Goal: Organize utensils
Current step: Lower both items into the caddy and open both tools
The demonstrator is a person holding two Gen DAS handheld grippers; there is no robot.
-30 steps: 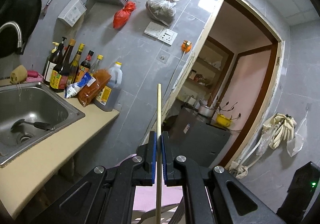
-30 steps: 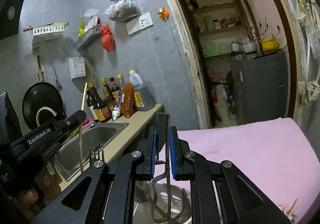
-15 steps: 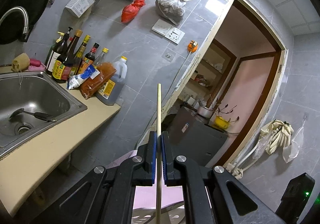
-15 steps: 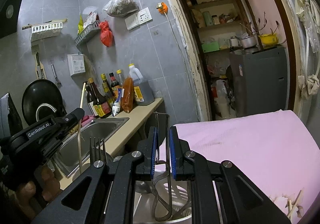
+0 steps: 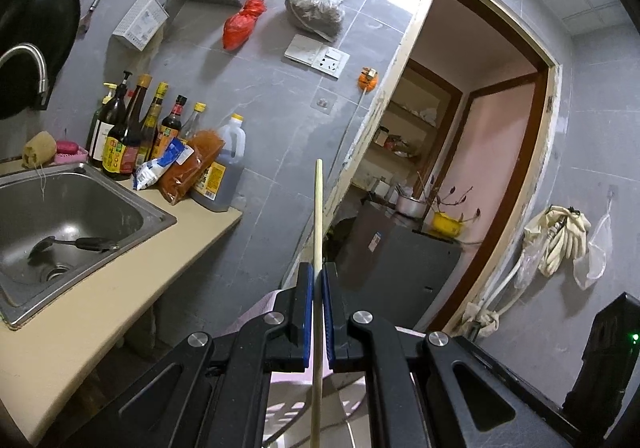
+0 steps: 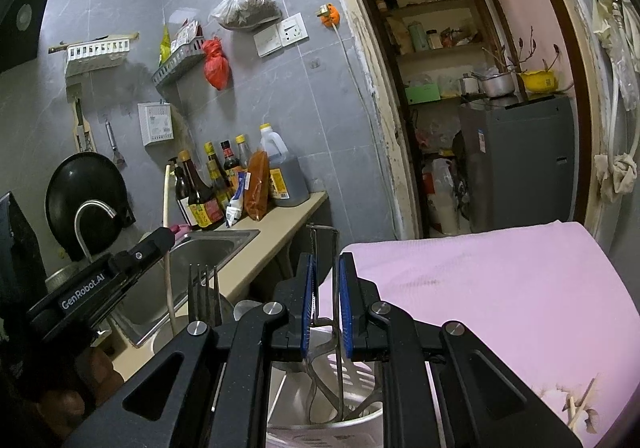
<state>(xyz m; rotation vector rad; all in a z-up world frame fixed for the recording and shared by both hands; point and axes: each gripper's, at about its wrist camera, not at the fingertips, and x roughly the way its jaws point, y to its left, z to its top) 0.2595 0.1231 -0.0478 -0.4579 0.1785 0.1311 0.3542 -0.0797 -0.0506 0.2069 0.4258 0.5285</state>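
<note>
My left gripper (image 5: pixel 316 280) is shut on a pale wooden chopstick (image 5: pixel 318 216), held upright; its lower end runs down out of view. It also shows in the right wrist view (image 6: pixel 167 208), held by the left gripper (image 6: pixel 160 244) over a white slotted utensil holder (image 6: pixel 360 380). My right gripper (image 6: pixel 325 280) has its jaws slightly apart around the wire handle of a metal utensil (image 6: pixel 322 244) that stands in the holder. A dark fork (image 6: pixel 204 296) stands in a cup to the left.
A pink cloth (image 6: pixel 480 288) covers the table on the right. A steel sink (image 5: pixel 60 216) holding a ladle (image 5: pixel 72 244) sits in the beige counter (image 5: pixel 80 328), with sauce bottles (image 5: pixel 132 136) at the wall. A doorway (image 5: pixel 440 188) opens behind.
The right gripper has lowered toward the utensil holder and its jaws have opened slightly off the wire handle. The left gripper keeps the chopstick clamped and has shifted a little.
</note>
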